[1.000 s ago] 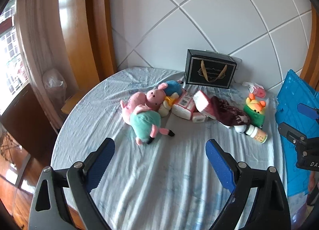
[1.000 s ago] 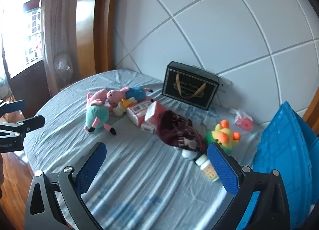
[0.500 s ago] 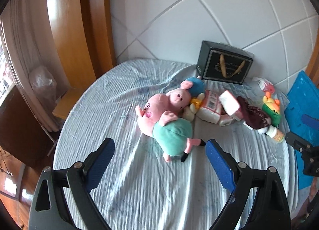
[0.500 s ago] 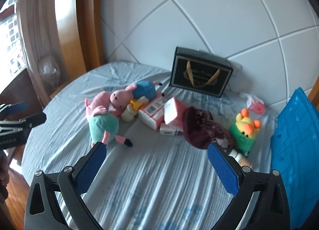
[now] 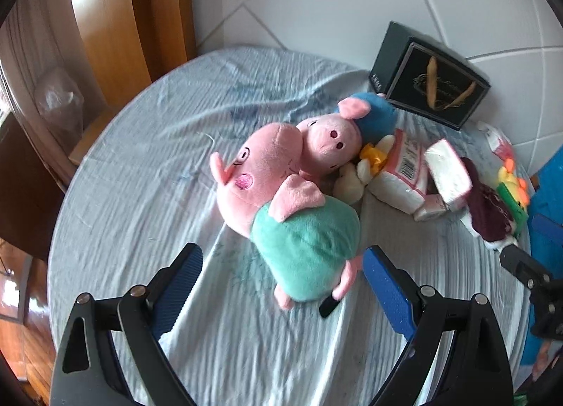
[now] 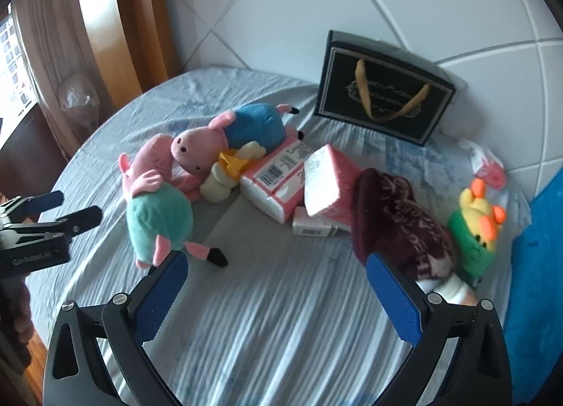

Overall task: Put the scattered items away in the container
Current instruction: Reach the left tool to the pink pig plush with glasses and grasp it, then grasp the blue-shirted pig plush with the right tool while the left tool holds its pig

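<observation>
Lying sideways, green-bodied pink pig plush

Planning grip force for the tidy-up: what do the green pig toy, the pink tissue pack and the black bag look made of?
Green pig: soft plush, matte and fuzzy, rounded stuffed shape. Tissue pack: thin glossy plastic wrap, printed barcode, probably soft paper inside. Black bag: stiff coated paper or card, likely, with sharp edges and gold ribbon handles.

Toys, tissue packs beside blue container
</observation>
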Demonstrator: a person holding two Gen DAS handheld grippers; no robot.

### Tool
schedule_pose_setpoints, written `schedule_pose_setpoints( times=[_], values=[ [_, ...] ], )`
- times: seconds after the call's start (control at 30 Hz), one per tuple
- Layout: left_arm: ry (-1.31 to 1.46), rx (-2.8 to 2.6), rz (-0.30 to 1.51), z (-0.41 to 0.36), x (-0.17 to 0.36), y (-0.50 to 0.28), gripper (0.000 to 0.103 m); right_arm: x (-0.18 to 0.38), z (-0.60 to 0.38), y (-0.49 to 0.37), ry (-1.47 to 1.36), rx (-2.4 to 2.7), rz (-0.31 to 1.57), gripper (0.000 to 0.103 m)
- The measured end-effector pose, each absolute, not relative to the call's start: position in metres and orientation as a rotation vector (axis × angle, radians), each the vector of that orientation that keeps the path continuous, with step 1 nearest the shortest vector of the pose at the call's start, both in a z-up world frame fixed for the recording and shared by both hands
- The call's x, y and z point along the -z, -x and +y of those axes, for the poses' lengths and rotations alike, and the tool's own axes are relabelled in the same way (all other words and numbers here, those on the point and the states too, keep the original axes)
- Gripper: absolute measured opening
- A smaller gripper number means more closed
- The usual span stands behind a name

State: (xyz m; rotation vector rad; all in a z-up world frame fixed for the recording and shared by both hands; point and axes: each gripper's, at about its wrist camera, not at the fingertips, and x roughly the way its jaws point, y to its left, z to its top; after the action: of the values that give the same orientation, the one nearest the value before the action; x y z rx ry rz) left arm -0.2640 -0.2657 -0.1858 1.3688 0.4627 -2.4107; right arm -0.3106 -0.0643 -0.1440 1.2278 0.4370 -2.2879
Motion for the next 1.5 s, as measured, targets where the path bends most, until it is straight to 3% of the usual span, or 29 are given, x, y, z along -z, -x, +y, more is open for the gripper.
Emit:
schedule_pose_setpoints(
  times=[0.4, 0.5, 0.63, 0.83, 0.9, 1.03, 1.07, 1.1, 1.17, 1.23, 1.33, 1.5],
  values=[
    [-1.515, 2.168, 0.652, -0.291, 0.254, 0.332, 0.094, 0.186, -0.088, 0.375, -1.294, 2.197, 0.430, 0.103],
    [-1.512, 2.166, 0.701, -0.298, 0.267, 0.340, 0.103, 0.195, -0.098, 0.384, -1.304, 2.176, 0.417, 0.103],
    [-1.474, 2.209, 0.683, -0.305, 0.276, 0.344, 0.103, 0.206, -0.115, 0.391, -1.314, 2.154, 0.417, 0.103],
    [-1.415, 2.291, 0.566, -0.319, 0.259, 0.329, 0.077, 0.207, -0.150, 0.395, -1.277, 2.124, 0.421, 0.103],
    [-1.376, 2.302, 0.451, -0.328, 0.248, 0.324, 0.057, 0.207, -0.167, 0.393, -1.250, 2.106, 0.433, 0.103],
    [-1.450, 2.343, 0.428, -0.342, 0.244, 0.325, 0.058, 0.206, -0.203, 0.389, -1.185, 2.083, 0.450, 0.103],
    [-1.451, 2.333, 0.430, -0.345, 0.246, 0.324, 0.070, 0.207, -0.211, 0.389, -1.180, 2.082, 0.448, 0.103],
    [-1.452, 2.311, 0.422, -0.347, 0.248, 0.324, 0.089, 0.209, -0.219, 0.390, -1.177, 2.081, 0.446, 0.103],
    [-1.451, 2.262, 0.464, -0.356, 0.258, 0.326, 0.099, 0.215, -0.232, 0.393, -1.175, 2.087, 0.456, 0.103],
    [-1.471, 2.265, 0.547, -0.362, 0.266, 0.328, 0.099, 0.220, -0.241, 0.396, -1.184, 2.092, 0.481, 0.098],
    [-1.512, 2.267, 0.561, -0.359, 0.276, 0.337, 0.099, 0.232, -0.249, 0.401, -1.208, 2.085, 0.515, 0.077],
    [-1.509, 2.281, 0.582, -0.353, 0.287, 0.342, 0.088, 0.254, -0.255, 0.410, -1.224, 2.067, 0.537, 0.074]
  ],
)
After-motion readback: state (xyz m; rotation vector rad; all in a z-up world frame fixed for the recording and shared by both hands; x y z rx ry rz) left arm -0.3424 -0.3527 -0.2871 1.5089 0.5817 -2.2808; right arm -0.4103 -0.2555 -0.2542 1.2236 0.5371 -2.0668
